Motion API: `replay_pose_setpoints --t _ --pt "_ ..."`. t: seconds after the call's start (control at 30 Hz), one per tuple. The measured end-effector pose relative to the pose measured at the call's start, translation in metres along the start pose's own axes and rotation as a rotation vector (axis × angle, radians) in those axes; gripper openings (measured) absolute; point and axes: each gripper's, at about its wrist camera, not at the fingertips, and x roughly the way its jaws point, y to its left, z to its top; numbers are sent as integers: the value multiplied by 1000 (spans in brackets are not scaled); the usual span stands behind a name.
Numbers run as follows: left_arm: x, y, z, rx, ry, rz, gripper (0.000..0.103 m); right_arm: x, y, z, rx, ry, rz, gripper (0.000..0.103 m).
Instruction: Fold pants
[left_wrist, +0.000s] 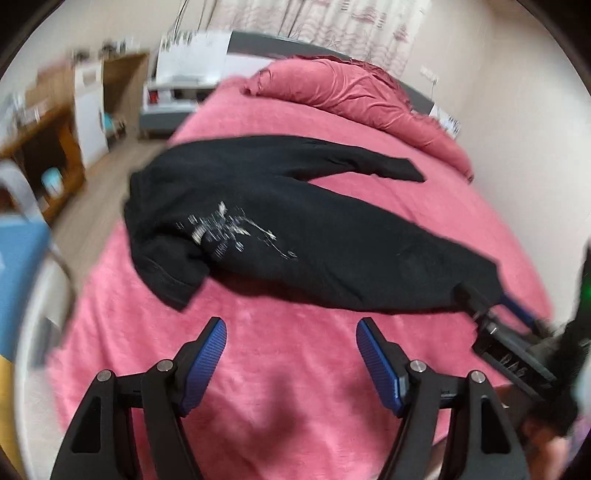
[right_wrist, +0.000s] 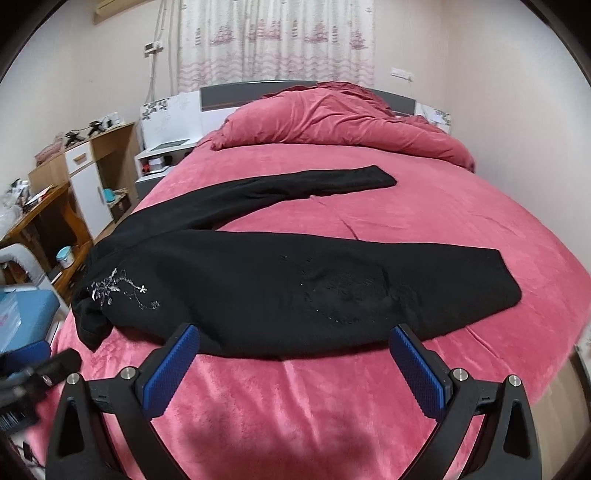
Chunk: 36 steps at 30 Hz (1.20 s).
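Left wrist view: I'm holding the left gripper wide, empty, short of the black pants, which are lying spread across the pink bed. I'm judging the waistband corner the best pinch. Right gripper is gaping too, tips just touching the near leg. Wooden shelves are standing left, curtains behind.
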Motion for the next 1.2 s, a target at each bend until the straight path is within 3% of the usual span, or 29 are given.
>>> replay_pose_setpoints --t 0.07,0.23,0.37,0.63,0.73,0.9,1.0,1.07,1.13,1.2 --pt "7 20 5 -120 5 -76 74 14 -14 -3 22 45 29 103" --pt "21 47 16 -211 -51 -40 70 44 -62 -11 188 140 131 103" --pt "31 72 25 -311 -81 -71 61 63 -103 -16 287 166 98 103" --pt "45 129 20 -576 -114 -64 60 99 -196 -28 592 215 78 102" --pt "60 141 16 -651 -87 -71 60 112 -231 -34 716 226 62 95" --pt "86 157 13 -783 -100 -133 60 125 -276 -35 909 157 77 92" --pt "99 162 17 -820 -108 -155 50 135 -292 -31 980 128 87 92" --pt "105 165 19 -832 -99 -161 33 142 -299 -24 998 102 83 92" --pt "108 163 23 -806 -84 -140 24 148 -303 -19 1005 93 68 86" --pt "107 162 28 -771 -82 -147 16 155 -307 -15 1001 98 36 64"
